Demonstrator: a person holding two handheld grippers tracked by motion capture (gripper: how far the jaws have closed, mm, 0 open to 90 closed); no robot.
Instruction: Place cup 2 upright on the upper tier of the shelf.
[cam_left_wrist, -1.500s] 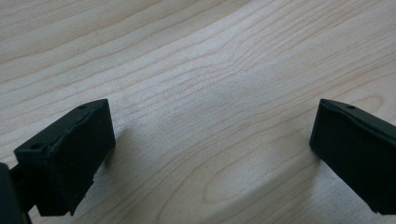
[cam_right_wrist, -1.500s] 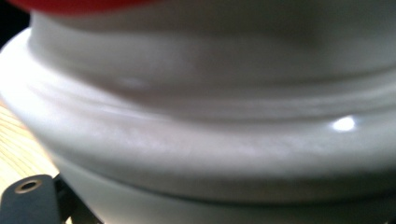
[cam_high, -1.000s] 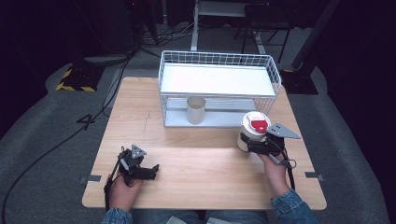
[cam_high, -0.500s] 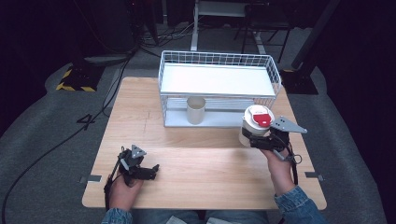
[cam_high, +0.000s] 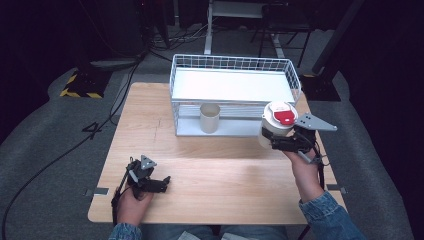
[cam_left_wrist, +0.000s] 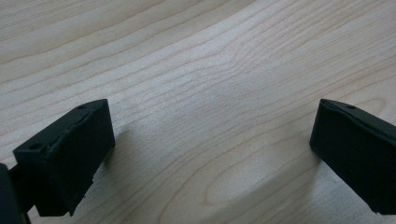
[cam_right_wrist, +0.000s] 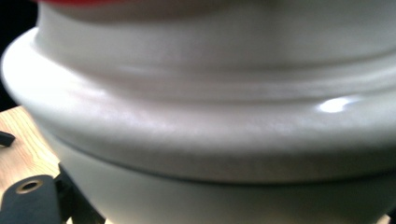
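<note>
Right side first: the person's right forearm, in a denim sleeve, reaches up from the bottom edge, wrist cocked, carrying the right gripper (cam_high: 276, 143) above the table (cam_high: 225, 170) near its right edge. The gripper lies roughly level and points left across the table, its grey plate sticking out to the right. Clamped in it is the white container (cam_high: 278, 125) with a red patch on its lid, upright, lifted clear of the wood, hanging just in front of the right end of the wire basket (cam_high: 235, 70). In the right gripper view the white container (cam_right_wrist: 201, 126) bulges huge and close, its ridged collar running across the frame, and one black jaw tip peeks out at the lower left against its wall. So the jaws are pinching the container low on its body, below the lid, one on either side.

Over to the left: the left hand rests low on the table near the front left corner, and the left gripper (cam_high: 165, 182) lies on the wood pointing right. In the left gripper view its jaws stand spread wide apart, with bare wood grain between them, holding nothing.

In the basket's lower level stands a beige cup (cam_high: 210, 118), upright, well apart from both grippers.
</note>
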